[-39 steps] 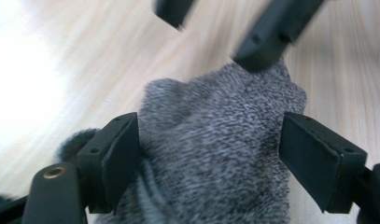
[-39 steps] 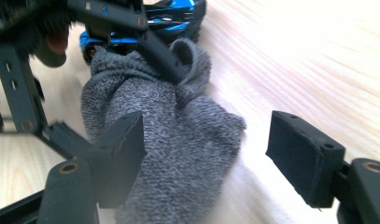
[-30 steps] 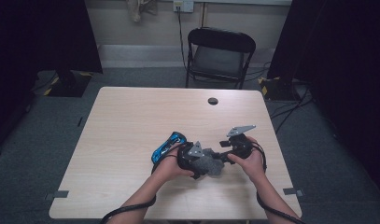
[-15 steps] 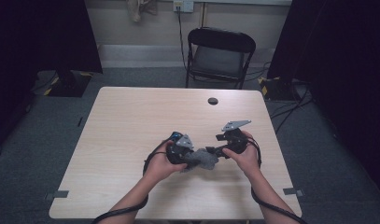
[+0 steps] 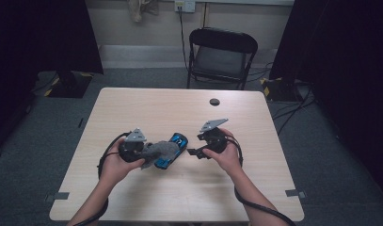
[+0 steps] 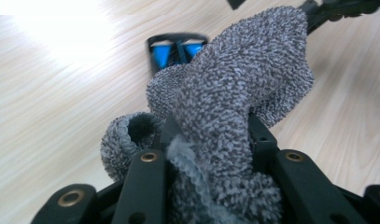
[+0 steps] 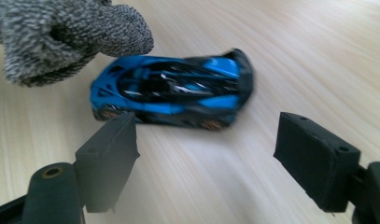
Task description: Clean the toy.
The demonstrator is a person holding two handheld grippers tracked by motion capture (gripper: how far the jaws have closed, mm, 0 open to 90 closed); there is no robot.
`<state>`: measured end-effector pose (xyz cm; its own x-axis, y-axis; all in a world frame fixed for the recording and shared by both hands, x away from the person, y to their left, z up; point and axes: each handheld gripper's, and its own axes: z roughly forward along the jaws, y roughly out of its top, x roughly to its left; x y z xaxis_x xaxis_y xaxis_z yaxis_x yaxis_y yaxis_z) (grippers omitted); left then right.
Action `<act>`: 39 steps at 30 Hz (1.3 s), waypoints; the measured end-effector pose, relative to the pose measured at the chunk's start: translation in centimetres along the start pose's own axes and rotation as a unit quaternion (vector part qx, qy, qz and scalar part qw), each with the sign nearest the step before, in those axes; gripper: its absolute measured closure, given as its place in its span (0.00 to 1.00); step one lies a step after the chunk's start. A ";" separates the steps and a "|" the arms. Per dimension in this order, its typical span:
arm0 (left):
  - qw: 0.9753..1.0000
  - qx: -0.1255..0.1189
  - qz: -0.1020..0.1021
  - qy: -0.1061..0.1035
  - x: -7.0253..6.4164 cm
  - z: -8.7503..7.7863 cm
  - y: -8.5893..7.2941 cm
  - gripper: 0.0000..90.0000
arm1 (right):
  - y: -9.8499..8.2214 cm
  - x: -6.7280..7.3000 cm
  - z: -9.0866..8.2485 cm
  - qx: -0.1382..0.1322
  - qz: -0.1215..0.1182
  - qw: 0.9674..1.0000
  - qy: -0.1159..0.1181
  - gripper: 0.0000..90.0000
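Observation:
My left gripper point(image 5: 149, 151) is shut on a grey fuzzy cloth point(image 5: 162, 149); its jaws have just been closing, and the bunched cloth point(image 6: 234, 93) bulges up between them. Past the cloth, a blue and black toy car point(image 6: 171, 51) lies on the table. In the high view the car point(image 5: 177, 141) sits between my hands, with the cloth overlapping its left side. My right gripper point(image 7: 211, 140) is open just short of the car point(image 7: 173, 91). Its jaws have just been opening, and nothing is between them. The cloth's end point(image 7: 52, 37) hangs over one end of the car.
The light wooden table point(image 5: 147, 108) has a small black round thing point(image 5: 214, 101) near its far edge. A black folding chair point(image 5: 222, 52) stands behind the table. Cables run from both grippers toward the table's near edge.
Both hands have moved to the left. The left gripper has carried the grey cloth over the car, which stayed in place. The right gripper, earlier at the cloth, now stands apart from it.

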<state>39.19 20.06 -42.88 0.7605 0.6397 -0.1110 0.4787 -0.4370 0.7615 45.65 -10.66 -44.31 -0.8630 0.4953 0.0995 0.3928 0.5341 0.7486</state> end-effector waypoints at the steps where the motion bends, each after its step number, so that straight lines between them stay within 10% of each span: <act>1: 1.000 0.003 -0.003 0.002 0.3 -0.2 -0.5 0.75 | 0.2 0.2 0.5 0.001 -0.003 1.000 0.005 0.23; 20: 0.997 -0.001 -0.067 0.037 2.0 -1.9 -5.5 0.74 | 3.2 2.7 7.9 0.043 -0.085 0.995 0.023 0.20; 27: 0.997 0.016 -0.065 0.032 1.9 -1.0 -5.8 0.73 | 2.6 3.2 8.2 0.038 -0.118 0.992 0.010 0.16; 39: 0.997 0.035 -0.059 0.024 2.1 -0.1 -6.1 0.72 | 2.4 3.8 8.5 0.031 -0.107 0.994 -0.006 0.10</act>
<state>37.85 24.10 -47.70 0.6764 0.7179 -0.1645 0.5939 -0.3995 0.6983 46.05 -1.65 -47.73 -0.9257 0.3727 -0.0654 0.2195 0.6697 0.7095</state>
